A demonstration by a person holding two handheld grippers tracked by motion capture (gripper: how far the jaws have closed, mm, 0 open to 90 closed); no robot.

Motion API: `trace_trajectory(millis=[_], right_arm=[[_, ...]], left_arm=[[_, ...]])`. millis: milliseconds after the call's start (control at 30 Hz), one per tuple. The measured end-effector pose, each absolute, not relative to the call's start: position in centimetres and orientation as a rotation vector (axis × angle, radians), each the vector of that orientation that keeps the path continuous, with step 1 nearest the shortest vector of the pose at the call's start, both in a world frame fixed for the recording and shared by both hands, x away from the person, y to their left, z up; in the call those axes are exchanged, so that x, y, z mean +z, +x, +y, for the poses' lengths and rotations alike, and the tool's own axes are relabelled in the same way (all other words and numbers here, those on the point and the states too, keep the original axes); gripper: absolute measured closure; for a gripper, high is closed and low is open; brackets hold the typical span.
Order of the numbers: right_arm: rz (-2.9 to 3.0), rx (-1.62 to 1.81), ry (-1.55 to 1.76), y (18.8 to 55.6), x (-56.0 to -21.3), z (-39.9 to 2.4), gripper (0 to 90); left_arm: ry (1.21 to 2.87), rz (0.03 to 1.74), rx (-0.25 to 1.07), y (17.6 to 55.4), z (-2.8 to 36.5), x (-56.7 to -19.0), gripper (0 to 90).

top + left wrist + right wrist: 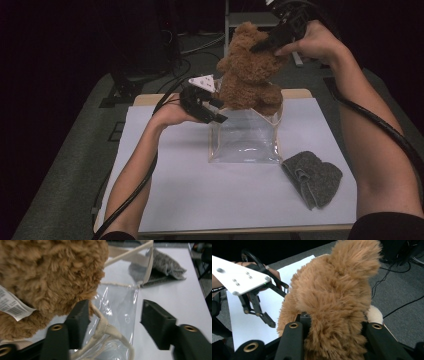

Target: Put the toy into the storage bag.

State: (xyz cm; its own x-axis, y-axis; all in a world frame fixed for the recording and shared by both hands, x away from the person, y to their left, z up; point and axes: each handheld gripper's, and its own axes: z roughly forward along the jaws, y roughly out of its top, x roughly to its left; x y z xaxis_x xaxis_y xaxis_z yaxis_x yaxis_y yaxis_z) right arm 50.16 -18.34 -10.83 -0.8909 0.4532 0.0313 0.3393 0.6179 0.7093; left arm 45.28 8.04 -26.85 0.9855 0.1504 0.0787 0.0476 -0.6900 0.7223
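Nearest the lower edge of the high view, we see the white sheet (200,200) covering the table, with both forearms rising across it. At lower right lies a folded grey cloth (312,178), well apart from either gripper. At centre stands the clear bag (245,140), its cream-trimmed mouth facing up. Just beside its upper left corner we find the left gripper (216,111); in the left gripper view its jaws stand partly open on either side of the bag's cream cord (101,327) and clear wall, one jaw against the cord, the other well clear of the bag. We cannot tell that they pinch anything. Above the bag, the brown teddy bear (250,75) sits upright with its feet at the bag's mouth. At upper right of the frame, the right gripper (272,42) clamps the bear's head; the right gripper view shows fur bulging between its two jaws.
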Motion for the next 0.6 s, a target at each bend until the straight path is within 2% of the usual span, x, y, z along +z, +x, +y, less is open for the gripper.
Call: trace_trajectory(millis=[67,100,133,167,233,367,600], right_arm=[[2.688,1.127,0.658,50.1,-10.8,-18.2,63.5],[2.688,1.127,0.658,50.1,-10.8,-18.2,63.5],[2.689,1.124,0.654,50.0,-10.8,-18.1,63.5],[2.689,1.124,0.654,50.0,-10.8,-18.1,63.5],[2.687,1.122,0.658,50.0,-10.7,-18.1,63.4],[2.683,1.126,0.655,50.0,-10.7,-18.1,63.5],[2.664,1.125,0.66,50.0,-9.8,-18.5,63.8]], left_arm=[[2.367,0.15,0.163,45.6,7.6,-27.3,49.7],[2.381,0.161,0.162,45.8,7.5,-27.4,49.7],[2.389,0.16,0.162,45.8,7.5,-27.6,57.4],[2.385,0.155,0.162,45.9,7.5,-27.7,57.4],[2.373,0.163,0.16,46.0,7.6,-27.7,63.5],[2.383,0.151,0.158,45.9,7.4,-27.7,68.1],[2.375,0.031,0.196,44.2,8.4,-27.9,73.3]])
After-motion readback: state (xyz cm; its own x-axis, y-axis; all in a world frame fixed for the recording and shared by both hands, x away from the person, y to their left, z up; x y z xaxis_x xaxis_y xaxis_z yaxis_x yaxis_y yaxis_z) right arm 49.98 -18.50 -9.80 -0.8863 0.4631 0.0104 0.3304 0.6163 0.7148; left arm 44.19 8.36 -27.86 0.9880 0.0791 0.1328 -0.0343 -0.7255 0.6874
